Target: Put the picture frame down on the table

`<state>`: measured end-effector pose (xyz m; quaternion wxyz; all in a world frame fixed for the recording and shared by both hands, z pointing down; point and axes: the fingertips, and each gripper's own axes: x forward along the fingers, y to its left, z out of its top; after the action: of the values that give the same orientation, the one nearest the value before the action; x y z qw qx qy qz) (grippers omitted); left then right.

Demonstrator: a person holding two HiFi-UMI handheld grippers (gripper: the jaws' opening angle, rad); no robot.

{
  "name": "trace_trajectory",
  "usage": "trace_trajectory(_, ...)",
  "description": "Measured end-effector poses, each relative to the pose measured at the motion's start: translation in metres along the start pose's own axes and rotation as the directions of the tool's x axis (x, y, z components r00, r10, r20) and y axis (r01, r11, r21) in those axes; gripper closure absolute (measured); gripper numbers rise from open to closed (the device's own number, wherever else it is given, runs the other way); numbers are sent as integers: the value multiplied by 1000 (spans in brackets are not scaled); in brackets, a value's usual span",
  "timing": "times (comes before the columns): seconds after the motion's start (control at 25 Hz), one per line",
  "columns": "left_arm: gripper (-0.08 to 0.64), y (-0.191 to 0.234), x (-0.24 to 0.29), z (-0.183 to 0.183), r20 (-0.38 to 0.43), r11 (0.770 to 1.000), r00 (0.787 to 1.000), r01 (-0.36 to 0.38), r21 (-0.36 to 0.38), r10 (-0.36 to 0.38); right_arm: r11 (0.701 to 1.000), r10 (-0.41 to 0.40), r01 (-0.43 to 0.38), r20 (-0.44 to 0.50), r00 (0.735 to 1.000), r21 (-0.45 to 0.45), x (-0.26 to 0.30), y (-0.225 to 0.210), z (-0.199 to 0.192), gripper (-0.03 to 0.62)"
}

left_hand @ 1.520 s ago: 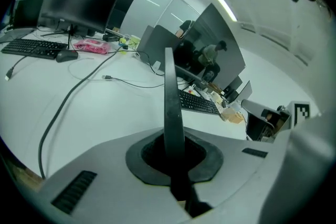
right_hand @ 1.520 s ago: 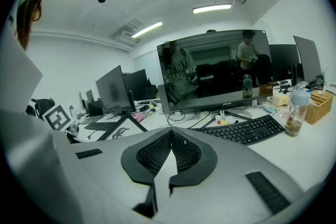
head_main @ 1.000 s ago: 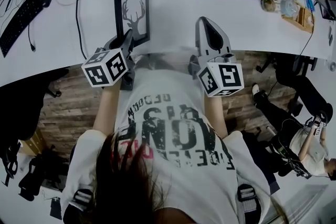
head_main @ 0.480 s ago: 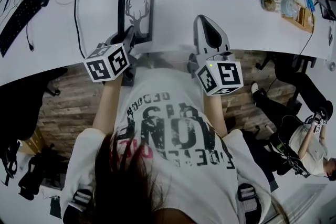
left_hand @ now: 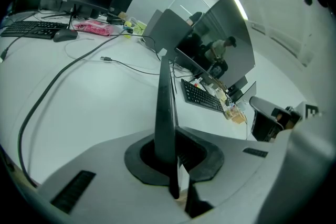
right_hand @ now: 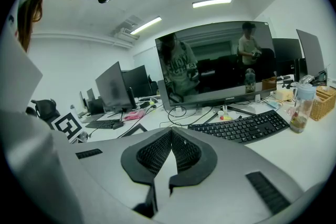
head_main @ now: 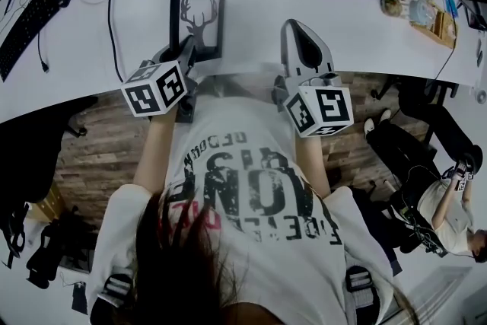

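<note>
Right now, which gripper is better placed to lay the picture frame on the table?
Left: the left gripper holds the picture frame by its near edge at the table; the right gripper is shut and empty.

We see large dark lettering across the person's white T-shirt [head_main: 251, 186] at the centre of the head view, upside down and not legible. The brand mark on the monitor [right_hand: 215, 65] bezel is too small to read.

I can't see the picture frame's [head_main: 197, 16] near edge in the head view. The left gripper [head_main: 187, 51], jaws just easing open around it, covers that edge. Its own view shows the frame edge-on, so the face is hidden. The clutter [head_main: 428, 10] at the tabletop's far right corner is too small to name.
</note>
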<state>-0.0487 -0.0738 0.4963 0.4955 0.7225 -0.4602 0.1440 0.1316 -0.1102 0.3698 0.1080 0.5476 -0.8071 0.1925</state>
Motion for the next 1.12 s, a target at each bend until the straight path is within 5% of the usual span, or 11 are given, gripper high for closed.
trace_trajectory(1.12,377,48,6,-10,16,987,990,-138,82,137,1000,9,-9,-1,1000,-10,-1,4,-3,592)
